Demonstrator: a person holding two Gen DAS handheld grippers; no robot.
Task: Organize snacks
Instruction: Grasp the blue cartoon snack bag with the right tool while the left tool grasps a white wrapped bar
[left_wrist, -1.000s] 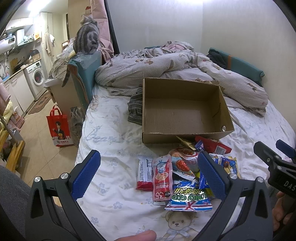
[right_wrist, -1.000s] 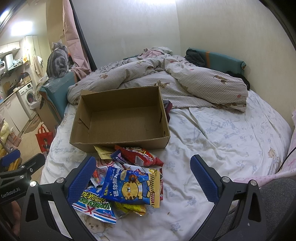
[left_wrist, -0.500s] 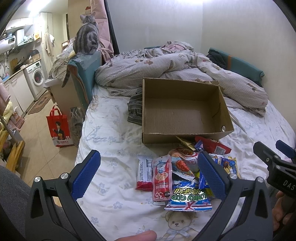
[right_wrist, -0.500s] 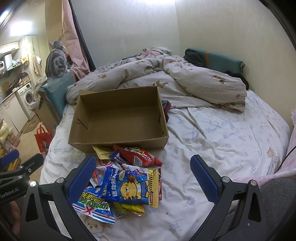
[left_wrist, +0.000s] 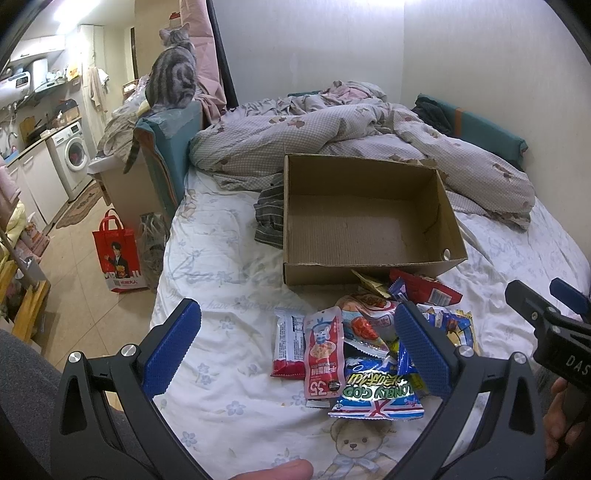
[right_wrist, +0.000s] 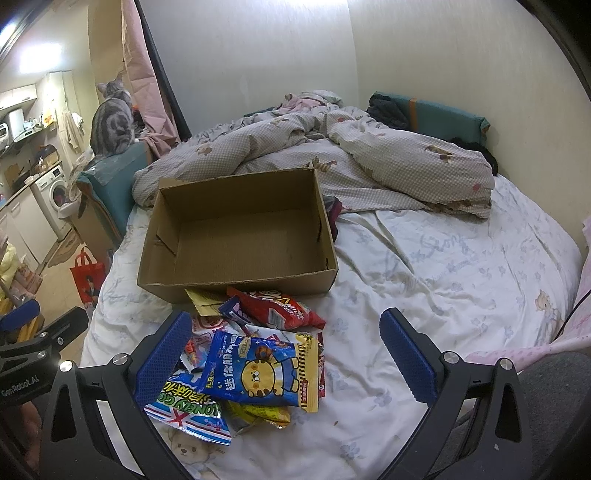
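On the bed, the cardboard box (left_wrist: 365, 221) sits empty behind piled snacks (right_wrist: 255, 350); both grippers' fingers (left_wrist: 421, 343) gape, holding nothing.

matt corrugated cardboard box (left_wrist: 364, 225); glossy plastic snack packets (right_wrist: 258, 369); cloth sheet (right_wrist: 443, 273).

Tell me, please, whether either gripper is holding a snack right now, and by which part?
Nothing is held. The left gripper and the right gripper are both open above the snack pile, touching no packet.
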